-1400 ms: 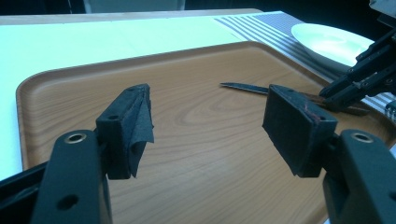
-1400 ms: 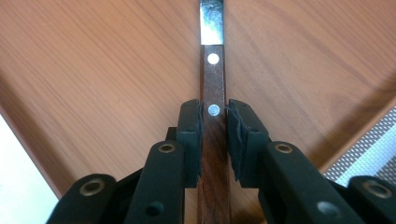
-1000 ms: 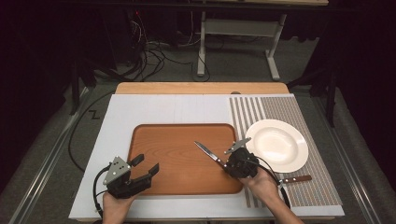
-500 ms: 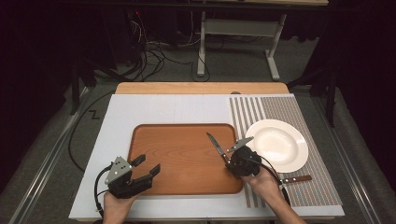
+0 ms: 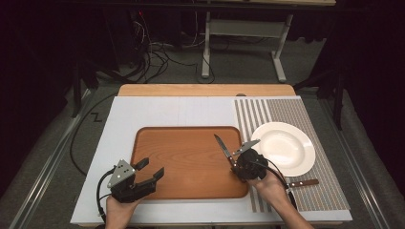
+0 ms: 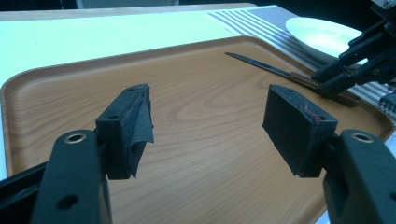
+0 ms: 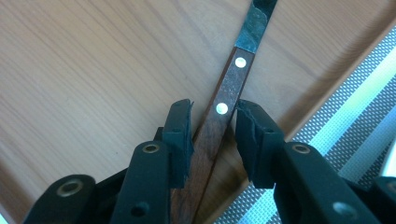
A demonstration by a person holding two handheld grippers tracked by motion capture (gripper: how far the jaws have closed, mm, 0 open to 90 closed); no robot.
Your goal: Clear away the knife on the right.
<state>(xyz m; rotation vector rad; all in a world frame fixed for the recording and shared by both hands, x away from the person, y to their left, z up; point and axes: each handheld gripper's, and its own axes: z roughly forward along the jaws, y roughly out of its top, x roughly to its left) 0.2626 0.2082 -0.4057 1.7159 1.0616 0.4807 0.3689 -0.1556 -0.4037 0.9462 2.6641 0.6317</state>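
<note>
knife [image 7: 219,116] with a wooden, riveted handle sits between the jaws of the right gripper [image 5: 243,162], over the right end of the wooden tray [image 5: 181,138]; its blade [image 5: 220,144] points away from the person across the tray floor. in the right gripper view the two pads flank the handle closely, the left one against it and the right one with a thin gap showing, so i cannot tell whether the grip is firm or just loosening. the left gripper view shows the knife [image 6: 280,74] lying low along the tray, seemingly resting on it, though contact is hard to confirm.

judging from this, the carry to the tray looks nearly finished: the knife is over or on the tray, and what remains is a clean release and pulling the right gripper away. the left gripper [image 5: 143,177] hangs at the tray's near left corner with its jaws wide apart and nothing between them.

around it: a white plate [image 5: 286,148] on a striped placemat [image 5: 286,112] just right of the tray, and a second wooden-handled utensil [image 5: 302,182] on the mat near the right hand. the plate rim is close to the right gripper, so a wide withdrawal could clip it; the tray floor itself is otherwise bare.
</note>
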